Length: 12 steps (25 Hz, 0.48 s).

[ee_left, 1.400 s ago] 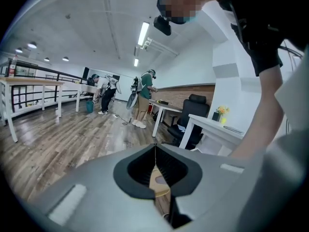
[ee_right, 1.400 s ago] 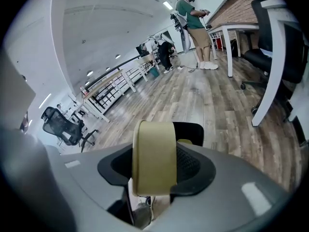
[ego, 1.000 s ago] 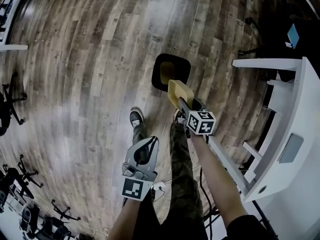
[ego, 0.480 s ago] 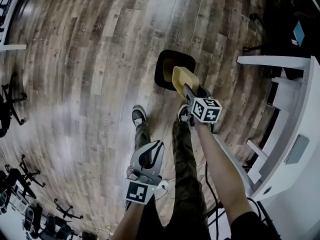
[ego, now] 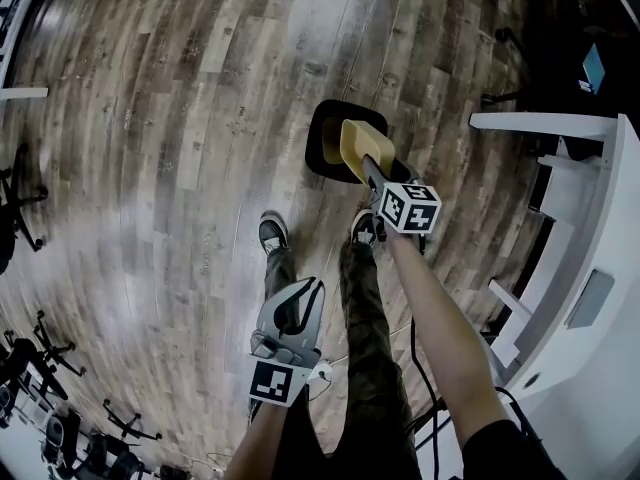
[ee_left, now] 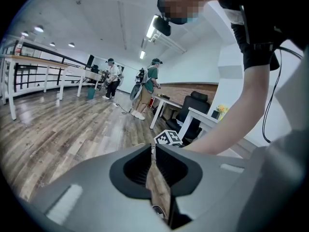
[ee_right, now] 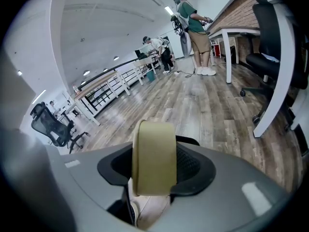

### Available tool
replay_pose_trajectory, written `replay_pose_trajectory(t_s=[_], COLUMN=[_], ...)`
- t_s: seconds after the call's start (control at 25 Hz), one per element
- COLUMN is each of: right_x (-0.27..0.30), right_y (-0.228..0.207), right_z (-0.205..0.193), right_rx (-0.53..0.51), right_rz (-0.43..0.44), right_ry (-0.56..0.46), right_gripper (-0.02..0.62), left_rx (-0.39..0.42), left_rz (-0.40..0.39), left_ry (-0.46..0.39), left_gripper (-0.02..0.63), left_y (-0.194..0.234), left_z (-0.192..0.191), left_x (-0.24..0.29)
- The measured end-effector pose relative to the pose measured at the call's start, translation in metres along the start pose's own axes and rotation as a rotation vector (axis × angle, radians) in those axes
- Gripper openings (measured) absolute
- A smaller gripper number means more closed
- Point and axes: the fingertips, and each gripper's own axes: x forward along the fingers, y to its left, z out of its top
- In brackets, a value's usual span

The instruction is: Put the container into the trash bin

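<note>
A black trash bin (ego: pixel 328 136) stands on the wooden floor just ahead of the person's feet. My right gripper (ego: pixel 371 165) is shut on a tan, shallow container (ego: pixel 360 145) and holds it over the bin's near right rim. In the right gripper view the container (ee_right: pixel 153 154) stands upright, clamped between the jaws of that gripper (ee_right: pixel 154 173). My left gripper (ego: pixel 297 300) hangs lower by the person's left leg, shut and with nothing in it. The left gripper view shows its jaws (ee_left: pixel 153 164) pressed together with nothing between them.
White desks (ego: pixel 585 268) run along the right side, close to the right arm. Office chairs (ego: pixel 15 208) stand at the far left. The person's shoes (ego: pixel 271 233) are right behind the bin. Other people (ee_right: pixel 193 28) stand farther off by a desk.
The right gripper has carried the container forward, from short of the bin to over its rim. The left gripper has hardly shifted.
</note>
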Motion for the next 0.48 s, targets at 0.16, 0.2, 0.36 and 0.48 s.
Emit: replay_pose_trajectory(t_s=[0.16,0.2,0.36,0.48], right_x=[0.004,0.005,0.006,0.006], right_y=[0.0,0.0,-0.002,-0.001], right_z=[0.001,0.001,0.004,0.005], right_rx=[-0.015,-0.017,-0.022,-0.03], right_rz=[-0.003,-0.003,-0.002,-0.003], right_ry=[0.003,0.004,0.001,-0.003], right_gripper=[0.222,0.222,0.223,0.224], left_rx=[0.007,0.013,0.041,0.022], left_rz=[0.001,0.002,-0.007,-0.011], left_ry=[-0.011,-0.023,-0.024,-0.004], left_gripper=[0.005,0.005,0.005,0.005], left_y=[0.007,0.008,0.009,0.014], left_z=[0.003,0.006,0.007,0.005], left_x=[0.006,0.008,0.018,0.026])
